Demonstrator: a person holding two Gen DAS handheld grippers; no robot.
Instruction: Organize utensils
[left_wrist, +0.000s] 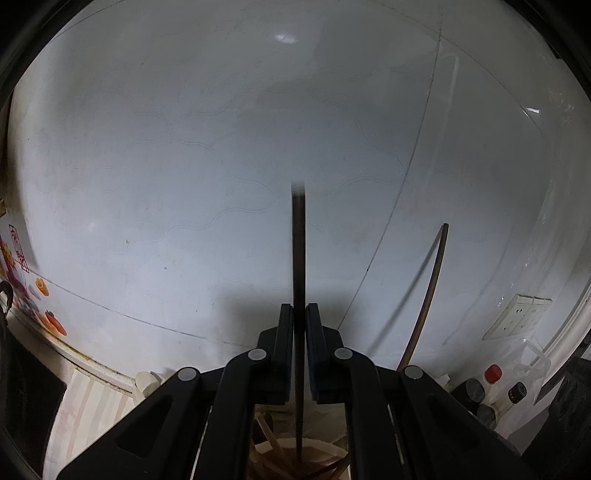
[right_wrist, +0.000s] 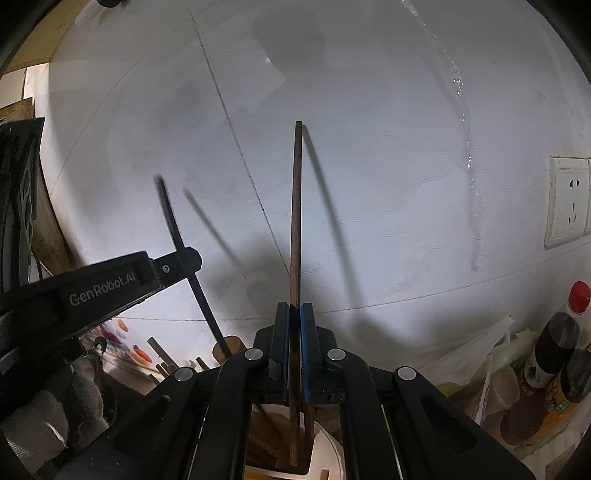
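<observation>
My left gripper (left_wrist: 299, 314) is shut on a dark chopstick (left_wrist: 298, 251) that stands upright, its lower end down in a cream utensil holder (left_wrist: 325, 456) with several wooden utensils. My right gripper (right_wrist: 294, 314) is shut on a brown chopstick (right_wrist: 295, 221), also upright, its lower end inside the cream holder (right_wrist: 325, 450). The brown chopstick shows at the right in the left wrist view (left_wrist: 430, 291). The left gripper (right_wrist: 184, 260) and its dark chopstick (right_wrist: 173, 225) show at the left in the right wrist view.
A white tiled wall (left_wrist: 221, 147) is close ahead. A wall socket (right_wrist: 567, 201) is at the right. Sauce bottles (right_wrist: 554, 350) with red caps and a plastic bag (right_wrist: 476, 350) stand at the right. Fruit stickers (left_wrist: 44, 295) are on the wall at the left.
</observation>
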